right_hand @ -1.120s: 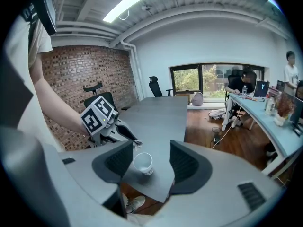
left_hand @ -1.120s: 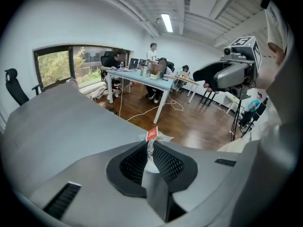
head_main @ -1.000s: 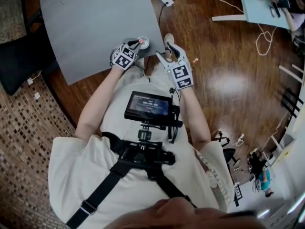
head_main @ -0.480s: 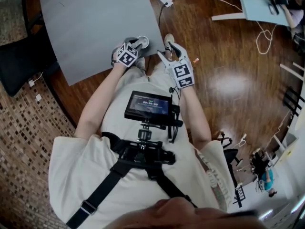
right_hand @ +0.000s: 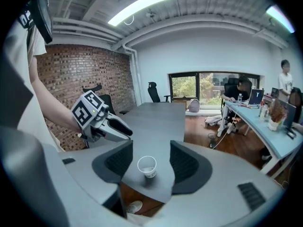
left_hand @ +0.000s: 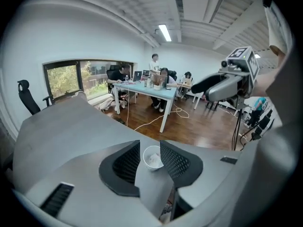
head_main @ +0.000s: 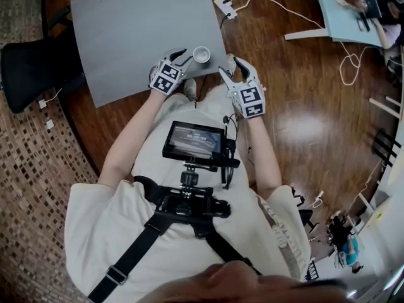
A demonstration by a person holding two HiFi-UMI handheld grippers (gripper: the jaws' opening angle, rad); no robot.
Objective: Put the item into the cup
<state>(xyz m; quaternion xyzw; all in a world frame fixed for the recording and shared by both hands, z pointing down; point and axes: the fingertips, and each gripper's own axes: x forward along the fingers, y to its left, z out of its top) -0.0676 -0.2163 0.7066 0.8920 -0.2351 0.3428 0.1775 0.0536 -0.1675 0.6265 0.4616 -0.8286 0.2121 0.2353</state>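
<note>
A small white paper cup (head_main: 201, 55) stands upright at the near corner of the grey table (head_main: 139, 30). In the left gripper view the cup (left_hand: 153, 158) holds a pale crumpled lump. My left gripper (head_main: 182, 57) hovers just left of the cup and above it. Its jaws have just been opening, and the left gripper (left_hand: 150, 144) is open with nothing between the pads. My right gripper (head_main: 227, 65) hangs off the table's corner, right of the cup. The right gripper (right_hand: 151, 148) is open and empty, and the cup (right_hand: 147, 166) shows beyond it.
The cup stands close to the table's edge, with wooden floor (head_main: 297, 112) below. A black office chair (head_main: 31, 68) is at the table's left. A power strip (head_main: 225, 6) and cables lie on the floor. People sit at a light-blue table (left_hand: 147, 90) farther off.
The left gripper, shut over the cup with a reddish item at its tips, has opened and lifted away from the cup; that item no longer shows at its tips. The right gripper has barely moved.
</note>
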